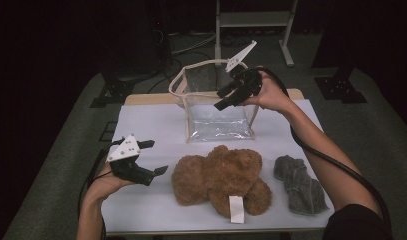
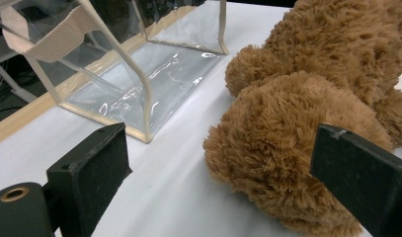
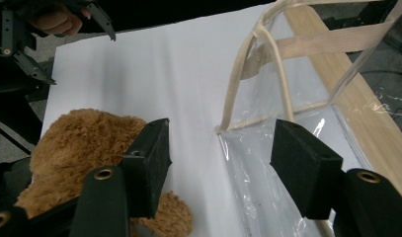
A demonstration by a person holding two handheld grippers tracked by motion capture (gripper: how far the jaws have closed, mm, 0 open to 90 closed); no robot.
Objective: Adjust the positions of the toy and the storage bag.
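A brown teddy bear [image 1: 218,180] lies on the white-covered table [image 1: 151,120], near the front, with a white tag at its lower side. Behind it stands a clear plastic bag [image 1: 216,107] with beige trim and handles, its mouth open upward. My left gripper [image 1: 157,156] is open just left of the bear; in the left gripper view the bear [image 2: 307,108] sits close ahead of the spread jaws [image 2: 223,173], beside the bag [image 2: 139,79]. My right gripper [image 1: 218,100] is open above the bag's right rim. Its view looks down on the bag's corner [image 3: 287,98] and the bear [image 3: 85,143].
A crumpled grey cloth [image 1: 298,182] lies right of the bear near the table's front right corner. A wooden edge [image 1: 146,98] runs along the table's back. A metal stand [image 1: 253,30] and dark equipment stand on the floor behind.
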